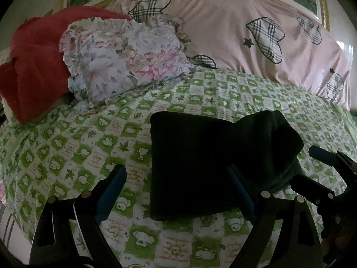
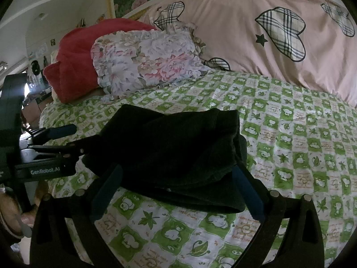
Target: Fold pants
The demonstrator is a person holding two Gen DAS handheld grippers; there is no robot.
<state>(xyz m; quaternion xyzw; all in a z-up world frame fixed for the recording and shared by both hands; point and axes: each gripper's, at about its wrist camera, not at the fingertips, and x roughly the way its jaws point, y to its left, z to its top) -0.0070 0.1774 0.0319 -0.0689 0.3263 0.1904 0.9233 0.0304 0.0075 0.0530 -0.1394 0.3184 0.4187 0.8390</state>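
Observation:
Dark folded pants (image 1: pixel 212 156) lie in a compact stack on the green-and-white patterned bedsheet (image 1: pixel 78 151). My left gripper (image 1: pixel 176 178) is open, its fingers wide apart just in front of the stack's near left edge, holding nothing. In the right wrist view the pants (image 2: pixel 178 151) lie straight ahead. My right gripper (image 2: pixel 178 178) is open at the stack's near edge, empty. The left gripper also shows at the left of the right wrist view (image 2: pixel 64 138), and the right gripper at the right of the left wrist view (image 1: pixel 312 167).
A floral ruffled pillow (image 1: pixel 125 60) and a red blanket (image 1: pixel 38 62) lie at the bed's far left. A pink duvet with plaid hearts (image 1: pixel 256 33) is piled along the headboard. Bare sheet (image 2: pixel 301 145) spreads right of the pants.

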